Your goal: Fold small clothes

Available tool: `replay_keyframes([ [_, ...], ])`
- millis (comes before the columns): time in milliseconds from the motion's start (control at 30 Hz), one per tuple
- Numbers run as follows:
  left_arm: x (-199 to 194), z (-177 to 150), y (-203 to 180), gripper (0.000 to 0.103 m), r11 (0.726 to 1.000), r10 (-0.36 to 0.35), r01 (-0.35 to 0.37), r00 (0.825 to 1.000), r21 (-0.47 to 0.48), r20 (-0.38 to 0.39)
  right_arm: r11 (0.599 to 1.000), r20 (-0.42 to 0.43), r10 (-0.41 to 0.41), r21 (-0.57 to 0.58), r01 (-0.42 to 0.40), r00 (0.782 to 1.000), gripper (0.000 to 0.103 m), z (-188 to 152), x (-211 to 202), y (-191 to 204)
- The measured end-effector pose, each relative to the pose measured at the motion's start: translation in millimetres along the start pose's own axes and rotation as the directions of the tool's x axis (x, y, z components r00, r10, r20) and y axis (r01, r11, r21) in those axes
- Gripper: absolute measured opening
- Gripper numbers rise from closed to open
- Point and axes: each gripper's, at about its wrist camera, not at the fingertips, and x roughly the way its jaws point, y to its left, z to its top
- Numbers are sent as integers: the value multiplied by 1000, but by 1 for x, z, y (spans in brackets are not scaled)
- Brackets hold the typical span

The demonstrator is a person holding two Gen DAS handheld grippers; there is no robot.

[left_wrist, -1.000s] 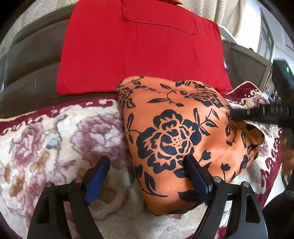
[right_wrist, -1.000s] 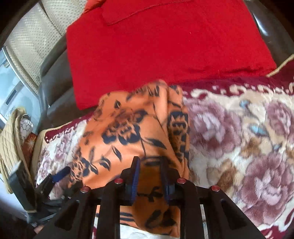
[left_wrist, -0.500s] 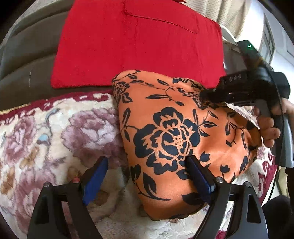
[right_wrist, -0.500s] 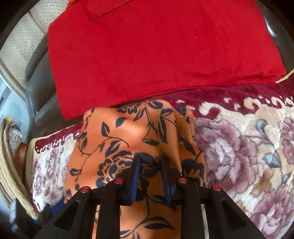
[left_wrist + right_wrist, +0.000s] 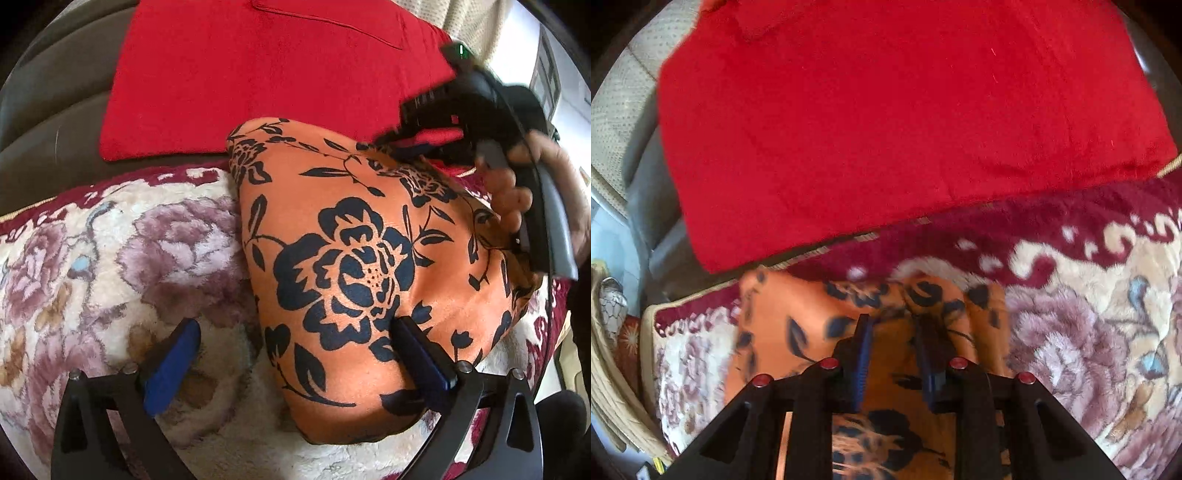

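With the orange floral garment [image 5: 354, 266] as our landmark, lying on the flowered blanket [image 5: 110, 258] just in front of the red cushion [image 5: 258, 74], our left tool [image 5: 291, 354] is opening wide, one pad on the blanket to the cloth's left and one resting on the cloth, gripping nothing. On the garment's far right edge, our right tool [image 5: 892, 354] pinches a fold of it. We judge the folding partway done: one fold carried over, flattening and further folds left.
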Motion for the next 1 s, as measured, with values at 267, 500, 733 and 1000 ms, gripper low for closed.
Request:
replay_keyframes([
  [267,-16,17,1,103,998,60,-61,996,18,62,980,-152,149,-111,-166,977,28,-12,37,53],
  [500,-1,19,13,103,999,44,-44,999,0,32,986,-230,91,-118,-121,969,28,-21,72,58],
  [733,-8,15,19,103,999,37,-37,999,-9,39,978,-113,174,-97,-185,978,27,-41,9,41],
  [1000,-25,10,17,103,998,58,-57,996,-18,70,983,-15,153,-99,-154,988,27,-89,-68,5],
])
